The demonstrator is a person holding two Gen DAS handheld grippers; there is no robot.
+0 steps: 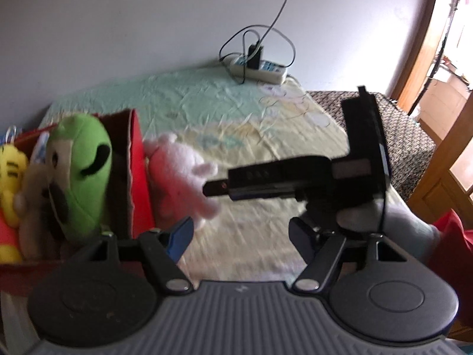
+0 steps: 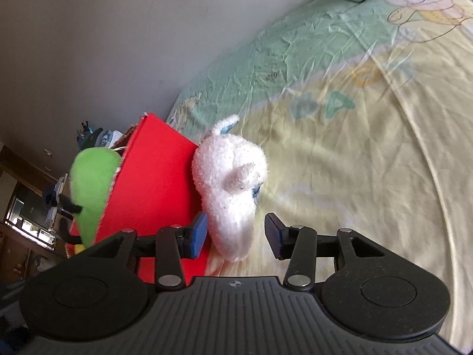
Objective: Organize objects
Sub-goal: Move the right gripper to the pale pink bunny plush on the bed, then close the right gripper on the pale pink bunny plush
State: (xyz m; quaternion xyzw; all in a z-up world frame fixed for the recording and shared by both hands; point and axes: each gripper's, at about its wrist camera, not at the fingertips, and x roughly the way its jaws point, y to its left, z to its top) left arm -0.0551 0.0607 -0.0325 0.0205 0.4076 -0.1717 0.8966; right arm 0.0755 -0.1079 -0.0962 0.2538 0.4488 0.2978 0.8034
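A white power strip point(image 1: 257, 69) with black cables lies on the pastel bedsheet point(image 1: 236, 112) by the wall point(image 1: 118, 29).

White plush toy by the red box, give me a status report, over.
Right gripper open, jaws either side of the white plush toy, not closed. Left gripper open, empty. Toy on the bedsheet against the red box. Nothing in the way.

**Bed and what lies on it**

The bed point(image 2: 369, 136) wears a crinkled pale green and yellow cartoon sheet. On it sit a red box point(image 2: 153, 177), a white plush toy point(image 2: 230, 183) touching the box's side, and a power strip point(image 1: 260, 69) by the wall.
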